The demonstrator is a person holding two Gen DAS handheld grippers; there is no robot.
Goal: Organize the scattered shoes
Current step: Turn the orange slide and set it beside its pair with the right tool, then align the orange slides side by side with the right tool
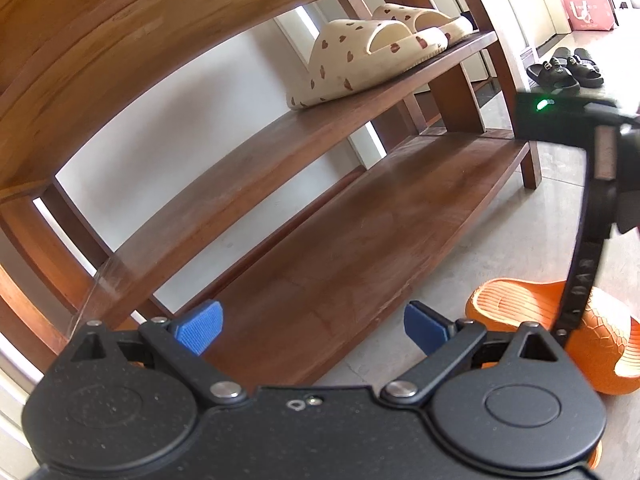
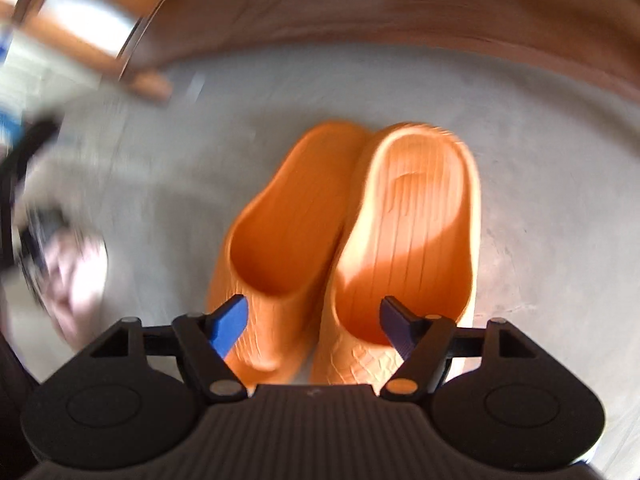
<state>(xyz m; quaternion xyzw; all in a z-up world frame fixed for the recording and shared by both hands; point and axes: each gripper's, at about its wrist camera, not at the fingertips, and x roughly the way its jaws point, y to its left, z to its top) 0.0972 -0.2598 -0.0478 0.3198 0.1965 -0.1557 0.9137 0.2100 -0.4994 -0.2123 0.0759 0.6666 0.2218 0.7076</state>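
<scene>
Just ahead of the right hand-held gripper (image 2: 314,326), fingers spread and empty, orange slides (image 2: 352,240) sit paired, ready for one grasp; left hand-held gripper (image 1: 314,326) released, facing the shoe rack (image 1: 360,216).

Rack (image 1: 360,216) stands on floor (image 1: 568,208), against wall. Heart-print slipper pair (image 1: 372,56) sits side by side on rack's middle shelf, toward its right end. Slide pair (image 2: 348,240) on floor in front of rack, touching each other. Sandal pair (image 1: 564,68) on floor beyond rack's right end, bag (image 1: 588,10) behind it.
</scene>
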